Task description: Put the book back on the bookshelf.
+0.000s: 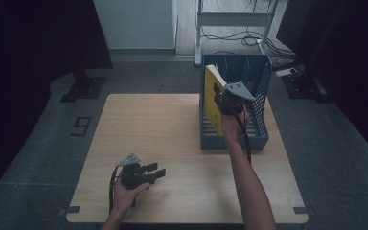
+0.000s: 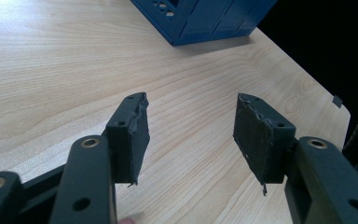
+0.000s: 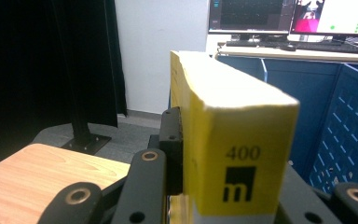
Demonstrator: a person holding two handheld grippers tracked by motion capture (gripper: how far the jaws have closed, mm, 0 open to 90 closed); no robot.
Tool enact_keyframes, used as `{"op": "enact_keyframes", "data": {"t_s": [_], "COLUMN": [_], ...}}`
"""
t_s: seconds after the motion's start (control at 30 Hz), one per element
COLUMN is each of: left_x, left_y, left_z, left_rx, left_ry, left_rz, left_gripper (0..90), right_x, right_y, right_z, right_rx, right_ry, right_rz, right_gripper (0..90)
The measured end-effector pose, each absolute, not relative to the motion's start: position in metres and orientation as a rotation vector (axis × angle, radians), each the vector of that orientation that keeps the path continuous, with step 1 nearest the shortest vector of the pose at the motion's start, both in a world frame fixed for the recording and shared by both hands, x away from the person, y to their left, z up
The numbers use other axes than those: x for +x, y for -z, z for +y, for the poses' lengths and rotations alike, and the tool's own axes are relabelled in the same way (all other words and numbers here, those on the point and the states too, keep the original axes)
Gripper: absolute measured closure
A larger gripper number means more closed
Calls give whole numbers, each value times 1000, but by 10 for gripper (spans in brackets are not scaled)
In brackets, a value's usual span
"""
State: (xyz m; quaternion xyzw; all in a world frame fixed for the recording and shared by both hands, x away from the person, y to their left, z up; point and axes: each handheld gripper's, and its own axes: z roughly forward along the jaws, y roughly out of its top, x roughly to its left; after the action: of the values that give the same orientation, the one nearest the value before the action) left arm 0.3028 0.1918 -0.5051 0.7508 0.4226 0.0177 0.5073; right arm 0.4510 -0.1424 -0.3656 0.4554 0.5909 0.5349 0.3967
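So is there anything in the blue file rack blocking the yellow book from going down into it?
Nothing visible blocks it. The right gripper holds the yellow book upright inside the blue file rack, against its left wall. The slatted floor beside it looks bare.

Ahead of the left gripper point(image 1: 154, 172), bare table point(image 1: 163, 129) offers free passage. Blue crate point(image 1: 258, 96) walls hem the right gripper point(image 1: 219, 98) beside the yellow book point(image 1: 212, 103).
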Motion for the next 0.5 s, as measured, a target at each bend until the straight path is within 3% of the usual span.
{"op": "enact_keyframes", "data": {"t_s": [0.5], "left_x": [303], "left_y": [505], "left_z": [195], "left_rx": [1795], "left_ry": [-51], "left_rz": [1025], "left_gripper": [451], "right_x": [468], "right_y": [370], "right_z": [-141], "right_rx": [1190], "right_ry": [-1348], "right_rz": [1471], "right_gripper": [744]}}
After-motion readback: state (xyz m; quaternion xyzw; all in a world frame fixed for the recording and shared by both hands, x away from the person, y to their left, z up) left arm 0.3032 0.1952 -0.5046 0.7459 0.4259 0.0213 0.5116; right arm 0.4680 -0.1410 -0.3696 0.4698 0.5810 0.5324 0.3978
